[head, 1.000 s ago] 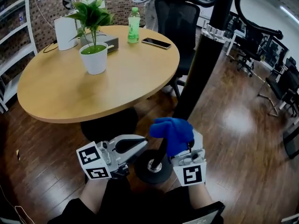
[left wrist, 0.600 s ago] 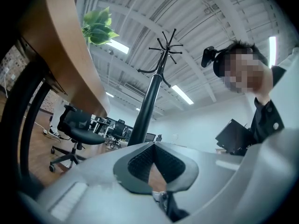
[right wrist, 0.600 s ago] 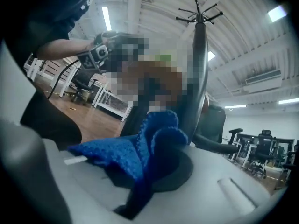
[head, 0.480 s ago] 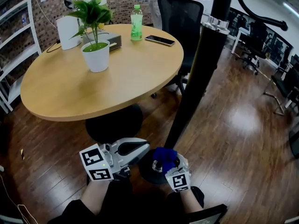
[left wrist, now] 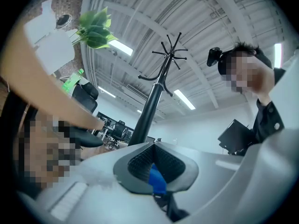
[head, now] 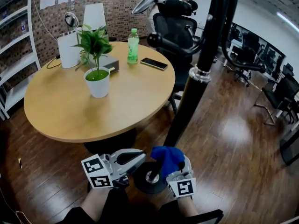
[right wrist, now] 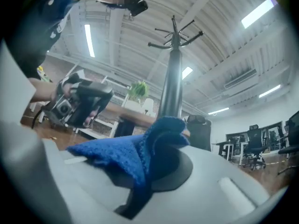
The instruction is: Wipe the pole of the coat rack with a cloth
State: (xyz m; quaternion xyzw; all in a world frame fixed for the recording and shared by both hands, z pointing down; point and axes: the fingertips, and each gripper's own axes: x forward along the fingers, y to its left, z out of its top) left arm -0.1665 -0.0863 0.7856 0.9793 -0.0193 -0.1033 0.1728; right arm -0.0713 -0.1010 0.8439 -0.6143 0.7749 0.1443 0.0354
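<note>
Lowered since a second ago, the cloth (head: 166, 156) is gripped by the right claw (head: 170, 166) at the foot of the pole (head: 194, 85), whose length rises straight above it. The left claw (head: 135, 157), closed and empty, is held just beside.

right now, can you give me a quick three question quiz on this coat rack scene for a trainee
1. Pick one: which claw grips the blue cloth? A left, B right, C neither.
2. True or false: the cloth is low on the pole, close to the round base.
3. Fill in: in the head view, on the round table, the black ___ lies just right of the green bottle.

Key
1. B, the right claw, shut on the cloth.
2. True.
3. phone.
</note>
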